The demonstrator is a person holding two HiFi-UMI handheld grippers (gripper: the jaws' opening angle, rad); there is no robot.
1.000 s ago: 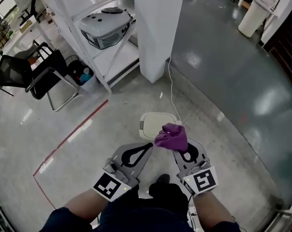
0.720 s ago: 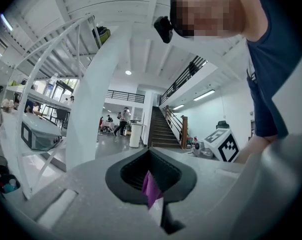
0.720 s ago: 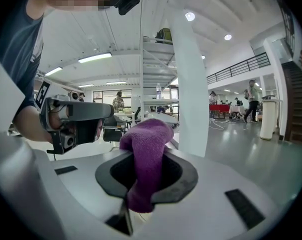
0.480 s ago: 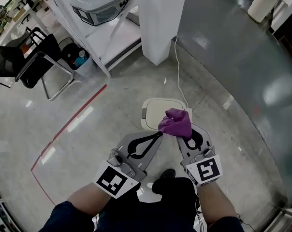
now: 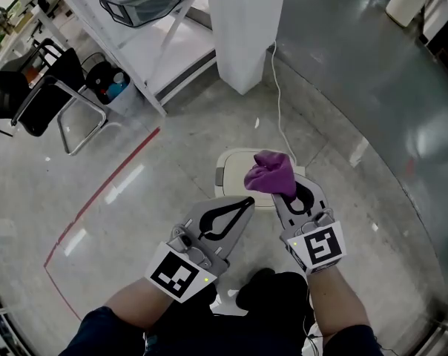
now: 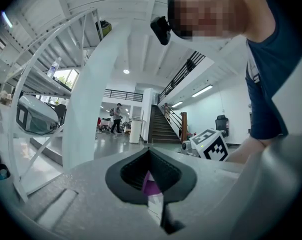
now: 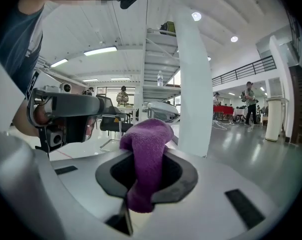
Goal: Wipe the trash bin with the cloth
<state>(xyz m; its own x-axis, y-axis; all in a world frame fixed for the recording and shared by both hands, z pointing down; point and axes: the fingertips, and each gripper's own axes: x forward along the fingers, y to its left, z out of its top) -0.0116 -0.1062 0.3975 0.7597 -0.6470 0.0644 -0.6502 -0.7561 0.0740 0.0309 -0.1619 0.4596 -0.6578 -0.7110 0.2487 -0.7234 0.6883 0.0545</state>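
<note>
A small white trash bin stands on the floor just ahead of my feet, its near side hidden behind the cloth and the grippers. My right gripper is shut on a bunched purple cloth, held above the bin's right part. In the right gripper view the cloth bulges up out of the closed jaws. My left gripper hovers just left of the cloth, shut, with nothing held. It also shows in the right gripper view as the left gripper.
A white pillar rises beyond the bin, with a white cable trailing from it along the floor. A white shelf rack holding a grey device is at the far left, with a black chair beside it. A red floor line runs left.
Both grippers have risen slightly and moved forward over the bin, the cloth still in the right one. The head view has tipped closer to the floor.
</note>
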